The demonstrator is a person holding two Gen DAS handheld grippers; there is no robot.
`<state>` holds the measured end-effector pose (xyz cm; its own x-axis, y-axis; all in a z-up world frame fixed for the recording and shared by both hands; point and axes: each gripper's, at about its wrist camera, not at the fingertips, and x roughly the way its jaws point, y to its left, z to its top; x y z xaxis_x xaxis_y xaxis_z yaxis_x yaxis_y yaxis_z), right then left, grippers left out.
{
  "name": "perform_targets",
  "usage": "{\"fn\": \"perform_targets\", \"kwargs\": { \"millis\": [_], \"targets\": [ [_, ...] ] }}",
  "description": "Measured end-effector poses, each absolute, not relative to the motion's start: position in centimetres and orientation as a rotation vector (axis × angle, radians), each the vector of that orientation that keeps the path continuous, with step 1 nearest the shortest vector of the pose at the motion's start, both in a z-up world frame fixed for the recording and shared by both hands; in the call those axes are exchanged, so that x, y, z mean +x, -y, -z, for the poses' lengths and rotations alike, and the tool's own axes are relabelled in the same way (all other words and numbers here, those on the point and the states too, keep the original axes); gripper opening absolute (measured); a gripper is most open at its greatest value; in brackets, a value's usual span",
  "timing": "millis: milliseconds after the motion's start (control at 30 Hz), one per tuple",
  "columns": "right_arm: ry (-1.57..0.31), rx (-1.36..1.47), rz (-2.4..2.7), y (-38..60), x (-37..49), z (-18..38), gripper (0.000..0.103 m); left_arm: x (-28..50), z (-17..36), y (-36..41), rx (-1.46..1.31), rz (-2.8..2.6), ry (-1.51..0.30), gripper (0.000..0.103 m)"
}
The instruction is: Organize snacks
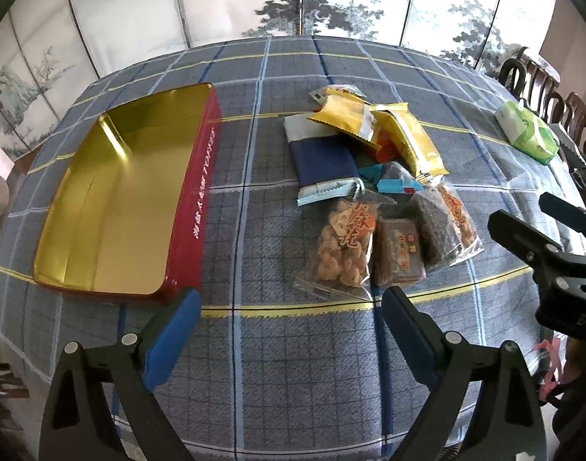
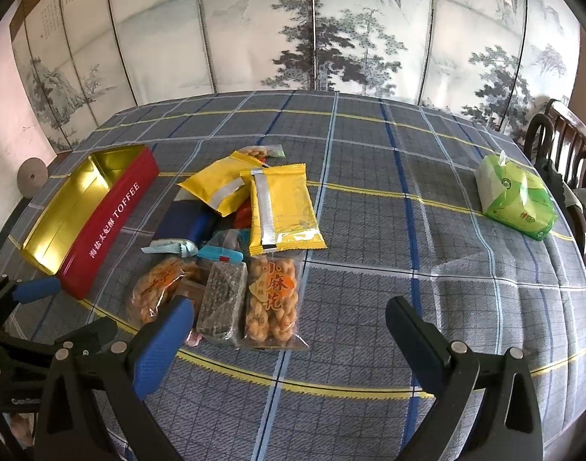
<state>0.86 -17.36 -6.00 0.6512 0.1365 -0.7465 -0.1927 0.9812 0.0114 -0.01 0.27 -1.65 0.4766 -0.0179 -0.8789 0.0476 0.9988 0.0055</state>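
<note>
With both the left claw [image 1: 289,309] and right claw [image 2: 289,320] spread wide and empty above the worktop [image 2: 427,238], the snack packets [image 2: 254,230] lie heaped beside the empty tin [image 1: 112,192], so a grab may snag overlapping slippery wrappers and scatter them.

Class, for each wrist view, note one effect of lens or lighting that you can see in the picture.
Left wrist view: the fisheye bows the tablecloth lines, and the gold inside of the toffee tin gives glare. Right wrist view: the folding screen panels curve outward, and black vignette fills the corners.
</note>
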Motion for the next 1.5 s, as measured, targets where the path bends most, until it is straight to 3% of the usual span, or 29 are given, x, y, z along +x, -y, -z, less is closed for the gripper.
{"fn": "perform_targets", "kwargs": {
  "millis": [1267, 1500],
  "targets": [
    [-0.848, -0.107, -0.182, 17.3, 0.2, 6.3, 0.102, -0.5, 1.5, -0.5, 0.085, 0.049, -1.056, 0.093],
    [-0.869, -0.124, -0.184, 17.5, 0.3, 7.0, 0.084, -0.6, 1.3, -0.6, 0.078, 0.072, -1.048, 0.081]
  ]
}}
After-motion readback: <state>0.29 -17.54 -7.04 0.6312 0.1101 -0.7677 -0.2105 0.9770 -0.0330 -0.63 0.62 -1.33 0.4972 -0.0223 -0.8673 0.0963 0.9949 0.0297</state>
